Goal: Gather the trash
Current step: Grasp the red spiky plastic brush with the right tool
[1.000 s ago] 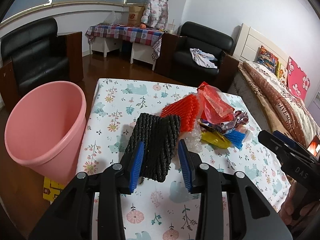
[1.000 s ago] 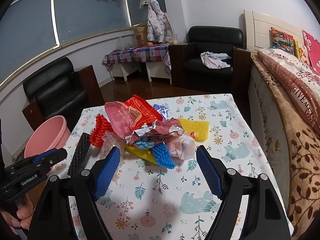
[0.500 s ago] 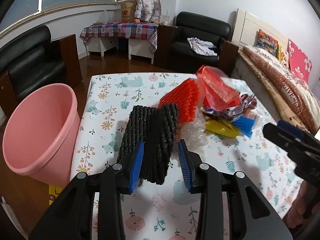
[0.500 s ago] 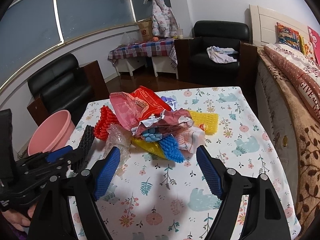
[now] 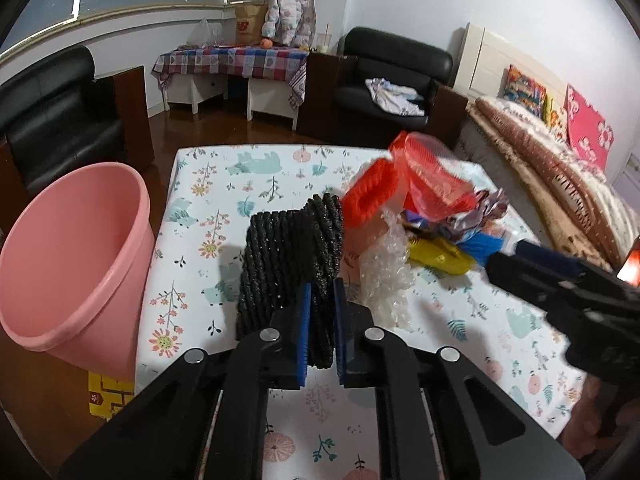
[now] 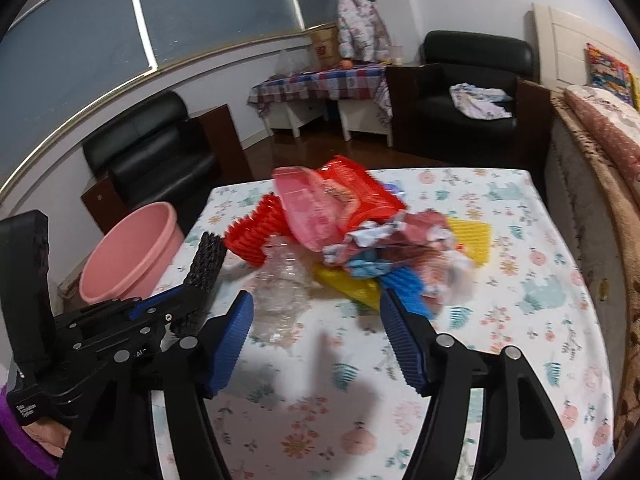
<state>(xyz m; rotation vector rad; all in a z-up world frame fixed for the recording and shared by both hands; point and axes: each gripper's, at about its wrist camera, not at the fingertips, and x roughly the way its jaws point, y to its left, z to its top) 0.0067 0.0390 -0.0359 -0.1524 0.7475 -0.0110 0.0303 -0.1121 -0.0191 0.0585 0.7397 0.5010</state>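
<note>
We have L hand-held gripper (image 5: pixel 320 332) clamped on near edge of black mesh pad (image 5: pixel 292 256), long axis running away from us on surface (image 5: pixel 248 184). Pink bin (image 5: pixel 76 256) sits just left, off surface edge, nearest L arm. R hand-held gripper (image 6: pixel 316 340) spread wide, empty, facing trash pile (image 6: pixel 352 232) w/ clear wrap (image 6: pixel 280 292) closest.

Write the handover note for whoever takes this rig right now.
Left gripper: jaws shut on the black foam net, which lies at the table's left side.
Right gripper: jaws open, holding nothing, short of the trash pile.
Pink bin: on the floor left of the table; no trash visible inside.
Left on the table: red foam net, red bag, clear plastic wrap, yellow and blue pieces.
Next: probably drop the black net into the bin.
</note>
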